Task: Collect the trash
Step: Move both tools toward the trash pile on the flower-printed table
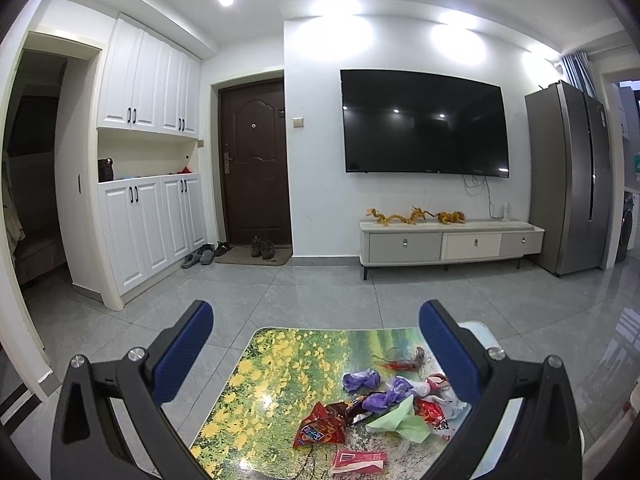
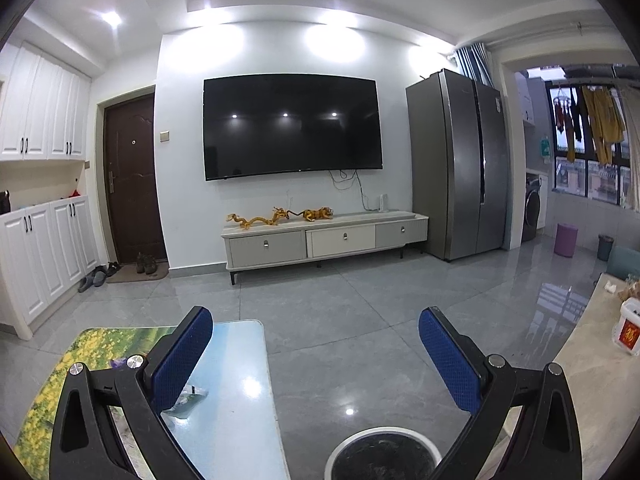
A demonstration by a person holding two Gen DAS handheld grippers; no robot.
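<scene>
Hovering spread, left tongs (image 1: 316, 312) (above wrappers (image 1: 320, 426)); right tongs (image 2: 316, 318) spread over bin (image 2: 382, 454).

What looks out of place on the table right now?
Loose trash is strewn over the table: red snack wrapper, purple wrappers, green tissue. The bin stands on the floor beside it. Nothing looks spilled or broken.

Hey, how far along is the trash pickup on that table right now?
Nothing looks collected yet. The red snack wrapper, purple wrappers, green tissue and pink packet lie on the table. Both the left tongs and right tongs are open and empty. The bin sits below the right tongs, its contents unclear. All pieces remain.
</scene>
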